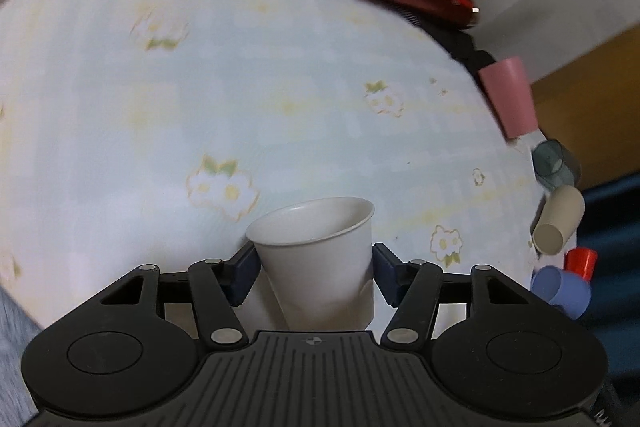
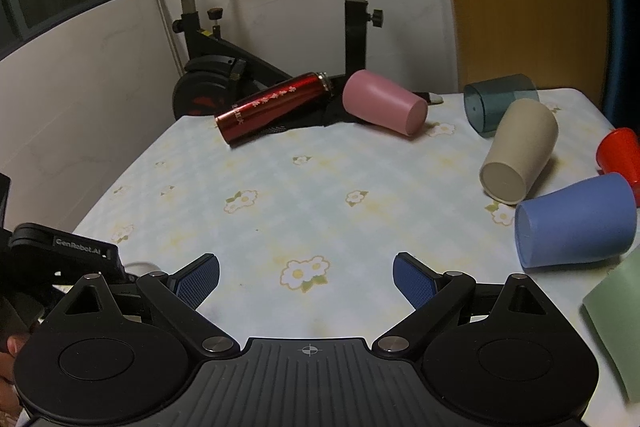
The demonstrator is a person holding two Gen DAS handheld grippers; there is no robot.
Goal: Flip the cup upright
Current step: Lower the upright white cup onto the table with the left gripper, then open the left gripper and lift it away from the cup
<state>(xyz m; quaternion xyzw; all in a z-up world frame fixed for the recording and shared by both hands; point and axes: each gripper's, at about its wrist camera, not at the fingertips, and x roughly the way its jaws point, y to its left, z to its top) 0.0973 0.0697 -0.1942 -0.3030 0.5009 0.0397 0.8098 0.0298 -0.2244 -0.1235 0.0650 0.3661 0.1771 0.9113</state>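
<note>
Pinching the thin white paper cup [image 1: 320,259] by its side walls just below the rim, above the flower-patterned bench [image 1: 160,107], the left gripper [image 1: 314,279] fingers likely need a gentle squeeze, since such a light cup crushes easily, while the right gripper [image 2: 306,281] fingers stand wide and empty.

On the desk [image 2: 280,195] a flask [image 2: 272,107] lies at the far edge, and a cup [image 2: 384,103] lies on its side just right of it. More cups lie along the right edge. An exercise bike [image 2: 280,39] stands behind the desk. The paper cup [image 1: 320,259] sits between the left hand-held gripper's [image 1: 314,275] fingers, mouth up.
</note>
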